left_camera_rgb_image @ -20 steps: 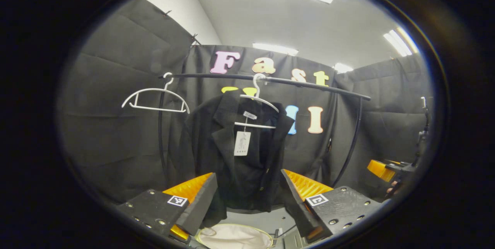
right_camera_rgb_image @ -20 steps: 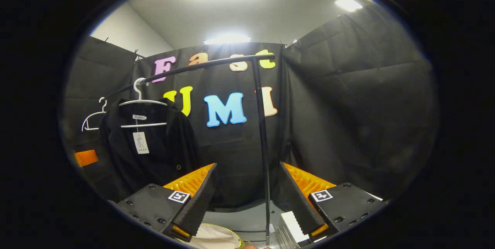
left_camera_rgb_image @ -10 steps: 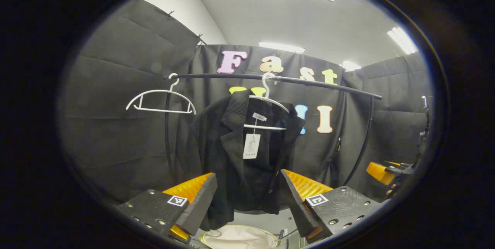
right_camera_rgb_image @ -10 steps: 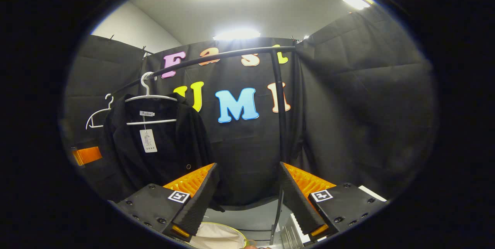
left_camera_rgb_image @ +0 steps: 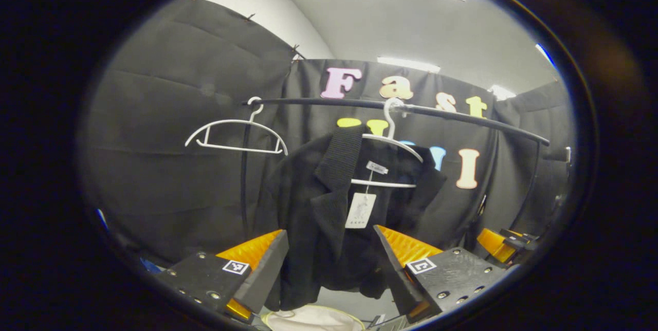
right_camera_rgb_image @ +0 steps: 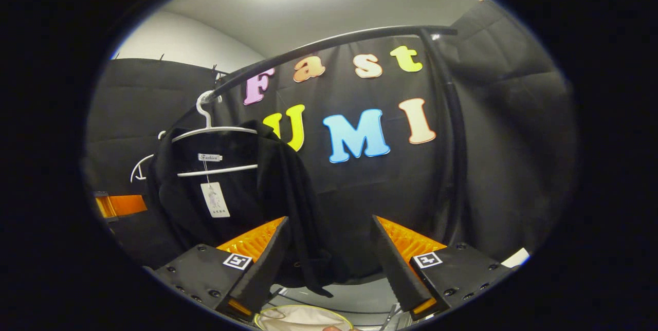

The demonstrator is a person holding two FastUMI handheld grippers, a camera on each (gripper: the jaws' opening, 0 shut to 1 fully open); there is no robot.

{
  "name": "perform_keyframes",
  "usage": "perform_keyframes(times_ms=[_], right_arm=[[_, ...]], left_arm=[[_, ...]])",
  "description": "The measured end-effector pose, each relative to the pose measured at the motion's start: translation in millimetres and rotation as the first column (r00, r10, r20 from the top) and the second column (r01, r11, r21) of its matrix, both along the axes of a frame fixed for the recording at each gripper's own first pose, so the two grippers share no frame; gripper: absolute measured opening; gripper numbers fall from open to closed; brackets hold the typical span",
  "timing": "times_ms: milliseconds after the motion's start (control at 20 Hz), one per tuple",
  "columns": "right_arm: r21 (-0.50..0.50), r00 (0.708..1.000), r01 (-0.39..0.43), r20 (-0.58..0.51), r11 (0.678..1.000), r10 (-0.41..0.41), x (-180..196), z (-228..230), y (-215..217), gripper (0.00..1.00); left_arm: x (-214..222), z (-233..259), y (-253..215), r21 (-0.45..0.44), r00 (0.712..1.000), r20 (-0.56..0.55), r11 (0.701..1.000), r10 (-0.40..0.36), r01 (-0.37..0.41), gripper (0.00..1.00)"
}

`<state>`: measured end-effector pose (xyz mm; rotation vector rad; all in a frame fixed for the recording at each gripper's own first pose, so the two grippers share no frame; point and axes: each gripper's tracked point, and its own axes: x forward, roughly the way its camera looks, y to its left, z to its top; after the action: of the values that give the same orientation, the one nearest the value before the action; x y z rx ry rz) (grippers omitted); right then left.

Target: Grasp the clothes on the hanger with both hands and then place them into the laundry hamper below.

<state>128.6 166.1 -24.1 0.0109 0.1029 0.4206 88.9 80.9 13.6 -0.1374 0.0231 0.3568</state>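
Hanging — left gripper view: a black jacket [left_camera_rgb_image: 329, 218] drapes from a white hanger [left_camera_rgb_image: 391, 151] hooked near the middle of the black rail [left_camera_rgb_image: 411, 110].
Tag: a white paper tag [left_camera_rgb_image: 361, 210] dangles inside the jacket's open front.
Spare hanger: a bare white hanger [left_camera_rgb_image: 235, 135] hooks onto the rail's left end, beside its upright.
Left gripper [left_camera_rgb_image: 331, 269]: fingers spread wide, holding nothing; the jacket's lower part shows in the gap between them, farther off.
Hamper: a pale laundry hamper [left_camera_rgb_image: 313, 318] sits under the jacket's hem.
Other gripper: the right gripper [left_camera_rgb_image: 496, 244] shows at the far right edge; I cannot tell its opening from here.
Right gripper view: the jacket [right_camera_rgb_image: 236, 202] hangs at the left end of the rail [right_camera_rgb_image: 318, 46], its right sleeve trailing toward the gap between the fingers.
Right gripper [right_camera_rgb_image: 329, 264]: fingers wide apart, gripping nothing.
Hamper below: its pale rim [right_camera_rgb_image: 303, 318] lies at the bottom, beneath the sleeve.
Left edge: the left gripper [right_camera_rgb_image: 121, 205] shows just beside the jacket.
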Motion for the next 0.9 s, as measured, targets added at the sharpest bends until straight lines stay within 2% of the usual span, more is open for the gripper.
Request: perform_keyframes(times_ms=[50, 100, 150, 200, 250, 300, 350, 450, 700, 900], right_arm=[[0.003, 1.000, -0.031, 0.006, 1.000, 0.031, 7.8, 1.7, 11.5, 0.98], [0.008, 0.998, -0.059, 0.016, 0.998, 0.059, 15.1, 5.1, 23.5, 0.93], [0.018, 0.996, -0.092, 0.020, 0.996, 0.091, 21.2, 8.7, 35.1, 0.93], [0.030, 0.992, -0.124, 0.019, 0.992, 0.124, 25.5, 10.5, 48.2, 0.98], [0.039, 0.988, -0.153, 0.017, 0.987, 0.153, 30.4, 12.3, 60.2, 0.93], [0.044, 0.984, -0.177, 0.017, 0.983, 0.177, 35.3, 13.9, 70.3, 0.93], [0.046, 0.980, -0.199, 0.016, 0.979, 0.198, 40.1, 16.0, 79.0, 0.98], [0.053, 0.971, -0.237, 0.026, 0.970, 0.236, 48.2, 19.8, 95.7, 0.98], [0.062, 0.962, -0.273, 0.029, 0.960, 0.272, 76.5, 16.6, 125.0, 0.98], [0.062, 0.958, -0.287, 0.004, 0.956, 0.287, 98.4, 6.2, 138.3, 0.98]], left_arm=[[6.6, 2.2, 3.9, -0.001, 1.000, 0.005, 1.000, 0.021, -0.021, 0.93], [11.9, 5.6, 7.3, 0.002, 0.999, 0.009, 0.999, 0.039, -0.039, 0.93], [18.0, 7.5, 10.6, 0.007, 0.998, 0.010, 0.998, 0.055, -0.055, 0.93], [23.0, 10.4, 13.8, 0.015, 0.997, 0.011, 0.997, 0.072, -0.073, 0.94], [28.3, 13.4, 15.8, 0.024, 0.996, 0.012, 0.996, 0.088, -0.088, 0.94], [34.1, 16.3, 17.1, 0.033, 0.995, 0.011, 0.994, 0.101, -0.101, 0.93], [40.7, 17.1, 17.1, 0.038, 0.994, 0.008, 0.993, 0.111, -0.111, 0.93], [54.1, 18.8, 16.2, 0.044, 0.992, 0.009, 0.991, 0.122, -0.123, 0.93], [83.2, 15.5, 21.0, 0.036, 0.985, 0.010, 0.984, 0.173, -0.173, 0.94], [101.2, 9.9, 35.6, 0.045, 0.970, -0.001, 0.969, 0.243, -0.242, 0.94]])
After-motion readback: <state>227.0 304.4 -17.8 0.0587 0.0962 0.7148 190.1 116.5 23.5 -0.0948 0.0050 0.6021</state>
